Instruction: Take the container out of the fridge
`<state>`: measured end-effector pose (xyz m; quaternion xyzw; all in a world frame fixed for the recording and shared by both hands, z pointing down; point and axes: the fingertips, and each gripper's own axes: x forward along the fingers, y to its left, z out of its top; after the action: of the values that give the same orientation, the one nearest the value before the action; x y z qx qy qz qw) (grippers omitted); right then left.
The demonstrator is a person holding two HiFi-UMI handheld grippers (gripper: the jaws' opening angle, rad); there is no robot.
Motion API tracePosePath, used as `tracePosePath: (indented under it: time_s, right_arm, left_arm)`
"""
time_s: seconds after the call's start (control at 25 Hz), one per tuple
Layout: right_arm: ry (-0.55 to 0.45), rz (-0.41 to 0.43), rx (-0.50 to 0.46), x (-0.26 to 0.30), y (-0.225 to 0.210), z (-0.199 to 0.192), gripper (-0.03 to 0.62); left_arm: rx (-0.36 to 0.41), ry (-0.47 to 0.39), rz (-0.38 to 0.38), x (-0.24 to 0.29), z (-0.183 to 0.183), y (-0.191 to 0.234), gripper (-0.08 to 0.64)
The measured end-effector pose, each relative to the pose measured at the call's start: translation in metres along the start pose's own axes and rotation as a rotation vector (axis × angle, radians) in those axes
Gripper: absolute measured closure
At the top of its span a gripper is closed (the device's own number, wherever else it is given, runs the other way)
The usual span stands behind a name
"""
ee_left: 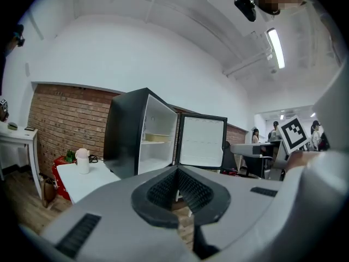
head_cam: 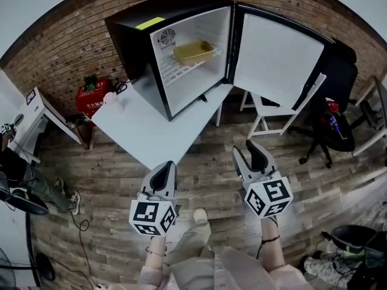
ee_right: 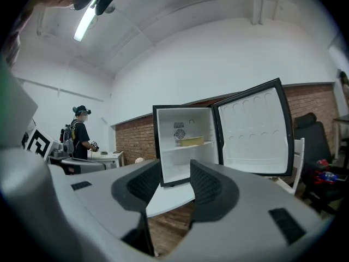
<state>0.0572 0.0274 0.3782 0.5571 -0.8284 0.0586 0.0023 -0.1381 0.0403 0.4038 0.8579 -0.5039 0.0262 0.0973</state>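
A shallow yellow container [head_cam: 193,52] lies on the wire shelf inside the black mini fridge [head_cam: 130,38], whose door [head_cam: 275,59] stands swung wide to the right. The fridge sits on a white table [head_cam: 145,125]. Both grippers hang over the wooden floor, well short of the table and far from the fridge. My left gripper [head_cam: 162,175] has its jaws together with nothing between them. My right gripper [head_cam: 254,156] is open and empty. The container [ee_left: 157,138] shows small in the left gripper view, beyond the left gripper [ee_left: 177,173]. In the right gripper view the container [ee_right: 192,141] sits above the gap of the right gripper [ee_right: 175,171].
A white jug [head_cam: 110,97] stands on the table's left end, beside a red box [head_cam: 92,98]. A white folding chair [head_cam: 272,110] and a black office chair [head_cam: 332,119] stand right of the fridge door. A white desk [head_cam: 36,116] is at the left. A person [ee_right: 79,135] stands far off.
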Motion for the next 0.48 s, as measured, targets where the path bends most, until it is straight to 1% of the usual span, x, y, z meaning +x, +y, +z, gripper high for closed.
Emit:
tracePosePath:
  time_s: [0.12,0.32,0.48]
  right_arm:
    - [0.021,0.007,-0.017,0.027,-0.008,0.001,0.439]
    - [0.025,0.013,-0.001,0.065,-0.023,0.006,0.439]
    - [0.036,0.016,-0.009,0.087,-0.031,0.007,0.439]
  left_arm:
    - [-0.008,0.006,0.0,0.025,0.005,0.013,0.566]
    - [-0.014,0.01,-0.009,0.062,0.012,0.028,0.566]
    - [-0.021,0.012,-0.019,0.089,0.016,0.04,0.566]
